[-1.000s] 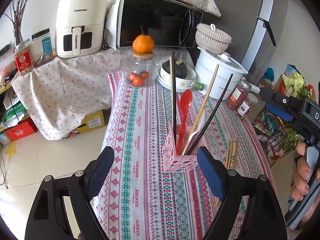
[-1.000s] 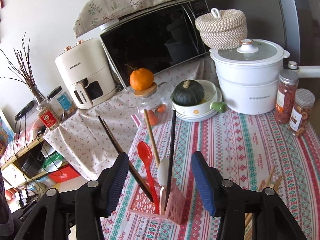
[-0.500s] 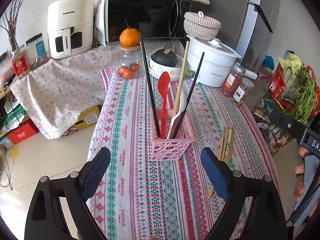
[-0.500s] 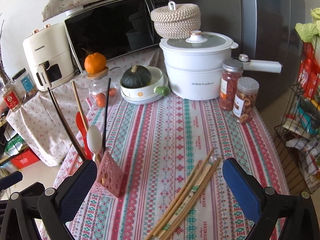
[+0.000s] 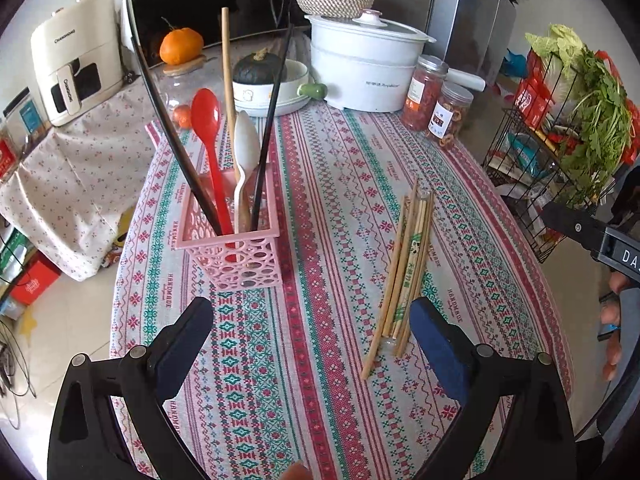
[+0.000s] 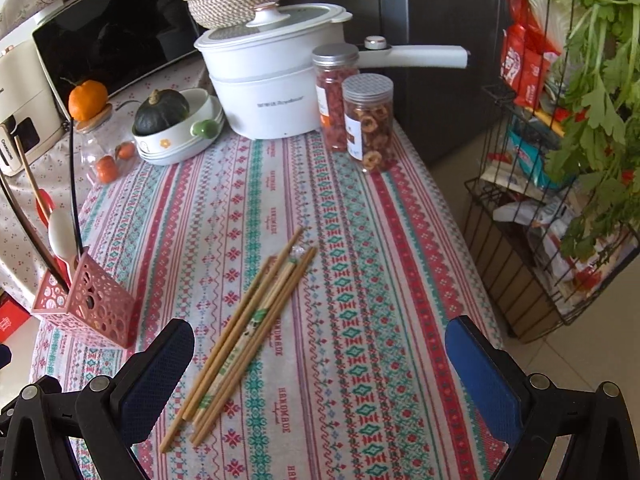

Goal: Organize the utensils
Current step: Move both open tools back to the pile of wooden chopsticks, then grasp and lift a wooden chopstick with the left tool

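A pink perforated utensil holder point(image 5: 236, 252) stands on the patterned tablecloth point(image 5: 320, 380) at the left; it also shows in the right wrist view point(image 6: 90, 308). It holds a red spoon point(image 5: 208, 132), a white spoon point(image 5: 245, 152), black chopsticks point(image 5: 272, 120) and a wooden chopstick point(image 5: 227, 80). A bundle of bamboo chopsticks point(image 5: 406, 264) lies flat to its right, and in the right wrist view point(image 6: 244, 336). My left gripper point(image 5: 312, 344) is open and empty, just short of both. My right gripper point(image 6: 320, 364) is wide open and empty, with the bundle by its left finger.
At the table's far end stand a white pot point(image 6: 272, 92), two snack jars point(image 6: 368, 120), a bowl with a squash point(image 6: 176, 124) and a glass jar with an orange on it point(image 5: 180, 64). A wire rack with greens point(image 6: 560, 184) stands right of the table. The table edge drops off on the left.
Both grippers have pulled back and swung right, away from the pink holder. The bamboo chopstick bundle now lies between the right gripper's fingers. The right gripper has opened wider.
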The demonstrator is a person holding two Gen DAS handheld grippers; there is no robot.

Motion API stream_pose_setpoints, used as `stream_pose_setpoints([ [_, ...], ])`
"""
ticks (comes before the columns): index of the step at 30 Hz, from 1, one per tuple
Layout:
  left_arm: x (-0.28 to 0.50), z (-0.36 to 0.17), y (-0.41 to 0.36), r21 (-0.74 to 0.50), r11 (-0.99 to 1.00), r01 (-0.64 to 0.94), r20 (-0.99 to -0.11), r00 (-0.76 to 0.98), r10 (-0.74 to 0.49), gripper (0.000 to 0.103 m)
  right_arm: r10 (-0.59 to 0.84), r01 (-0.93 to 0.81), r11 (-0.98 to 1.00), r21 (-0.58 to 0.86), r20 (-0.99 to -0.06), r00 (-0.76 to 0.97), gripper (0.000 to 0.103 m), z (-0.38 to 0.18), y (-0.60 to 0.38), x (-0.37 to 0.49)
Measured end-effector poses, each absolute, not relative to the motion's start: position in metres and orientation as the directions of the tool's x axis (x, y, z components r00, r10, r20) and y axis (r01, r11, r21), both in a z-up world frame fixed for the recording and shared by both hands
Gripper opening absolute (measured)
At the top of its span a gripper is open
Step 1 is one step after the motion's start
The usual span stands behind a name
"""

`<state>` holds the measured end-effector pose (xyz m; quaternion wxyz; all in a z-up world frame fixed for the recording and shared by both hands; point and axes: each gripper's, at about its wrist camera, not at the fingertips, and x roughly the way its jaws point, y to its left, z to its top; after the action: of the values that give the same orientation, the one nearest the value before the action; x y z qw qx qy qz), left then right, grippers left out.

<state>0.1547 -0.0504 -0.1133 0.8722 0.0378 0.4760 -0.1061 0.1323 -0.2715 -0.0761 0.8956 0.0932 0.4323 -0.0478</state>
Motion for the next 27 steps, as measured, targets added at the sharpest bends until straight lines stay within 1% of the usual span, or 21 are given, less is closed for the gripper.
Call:
stream_pose_setpoints([
  [5, 0.169, -0.131, -0.089, -0.029, 0.961, 0.275, -0.882, 0.446, -0.155, 0.1, -0.023, 0.203, 0.972, 0.119, -0.81, 0.586, 0.103, -0.089, -0.3, 0.133],
  [9, 0.191, -0.145, -0.11, 0.004, 0.962, 0.275, -0.894, 0.432, -0.119, 0.1, -0.047, 0.236, 0.965, 0.111, -0.818, 0.573, 0.103, -0.094, -0.321, 0.134],
  [13, 0.22, -0.16, -0.121, -0.035, 0.972, 0.232, -0.907, 0.402, -0.128, 0.099, -0.035, 0.263, 0.955, 0.137, -0.83, 0.557, 0.103, -0.101, -0.338, 0.138],
  [16, 0.242, -0.173, -0.127, -0.068, 0.977, 0.201, -0.914, 0.38, -0.141, 0.098, -0.048, 0.27, 0.956, 0.118, -0.841, 0.539, 0.103, -0.108, -0.343, 0.144],
  [19, 0.261, -0.188, -0.134, -0.105, 0.977, 0.185, -0.924, 0.346, -0.165, 0.088, -0.068, 0.267, 0.96, 0.084, -0.855, 0.514, 0.103, -0.117, -0.345, 0.151],
  [21, 0.273, -0.197, -0.137, -0.137, 0.975, 0.176, -0.926, 0.326, -0.189, 0.076, -0.063, 0.259, 0.963, 0.079, -0.865, 0.497, 0.103, -0.123, -0.345, 0.155],
  [22, 0.276, -0.2, -0.139, -0.152, 0.973, 0.175, -0.926, 0.319, -0.202, 0.073, -0.059, 0.255, 0.964, 0.078, -0.871, 0.488, 0.103, -0.126, -0.345, 0.157],
  [24, 0.283, -0.206, -0.144, -0.174, 0.968, 0.183, -0.925, 0.306, -0.224, 0.056, -0.047, 0.246, 0.966, 0.08, -0.88, 0.472, 0.103, -0.131, -0.344, 0.16],
  [25, 0.286, -0.209, -0.147, -0.179, 0.965, 0.192, -0.926, 0.299, -0.232, 0.052, -0.04, 0.24, 0.967, 0.082, -0.885, 0.464, 0.103, -0.133, -0.344, 0.161],
  [27, 0.289, -0.213, -0.154, -0.169, 0.962, 0.214, -0.928, 0.295, -0.228, 0.039, -0.032, 0.234, 0.969, 0.083, -0.892, 0.45, 0.103, -0.137, -0.343, 0.164],
])
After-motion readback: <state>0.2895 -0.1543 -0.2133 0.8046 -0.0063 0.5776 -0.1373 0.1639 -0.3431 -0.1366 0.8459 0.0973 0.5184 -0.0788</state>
